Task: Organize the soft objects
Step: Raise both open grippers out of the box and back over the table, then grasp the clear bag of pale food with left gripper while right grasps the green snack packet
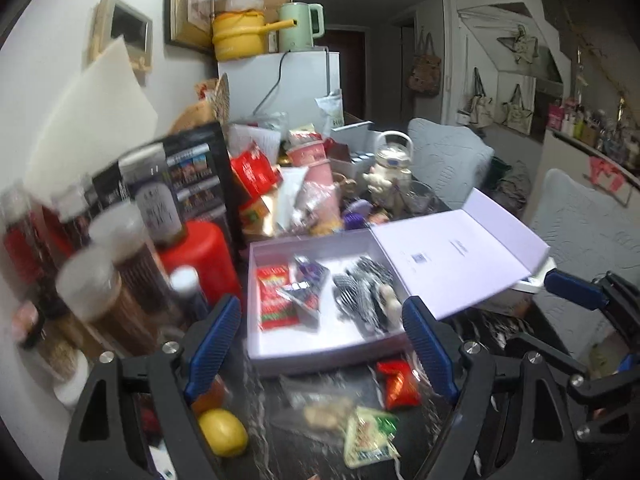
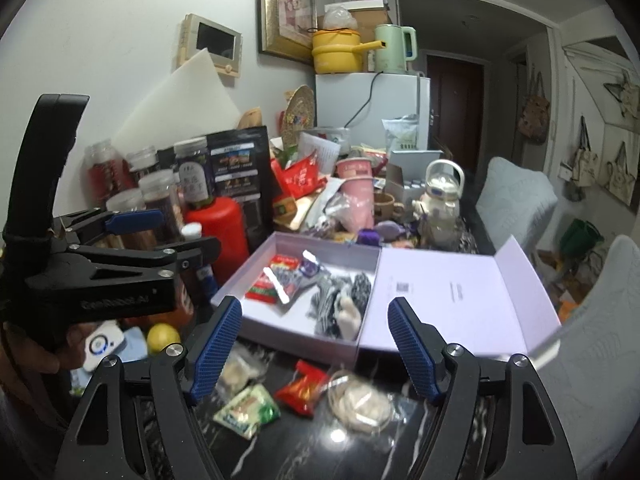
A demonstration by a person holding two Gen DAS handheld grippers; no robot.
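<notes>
An open lilac box stands on the dark marble table, its lid folded out to the right. Inside lie red snack packets, a purple packet and a black-and-white striped soft thing. In front of the box lie a red packet, a green-and-white packet and a clear bag with a round biscuit. My left gripper is open and empty before the box. My right gripper is open and empty above the loose packets.
Jars, a red canister and a lemon crowd the left. Behind the box are heaped packets, a pink cup and a white teapot. A white fridge stands at the back, padded chairs to the right.
</notes>
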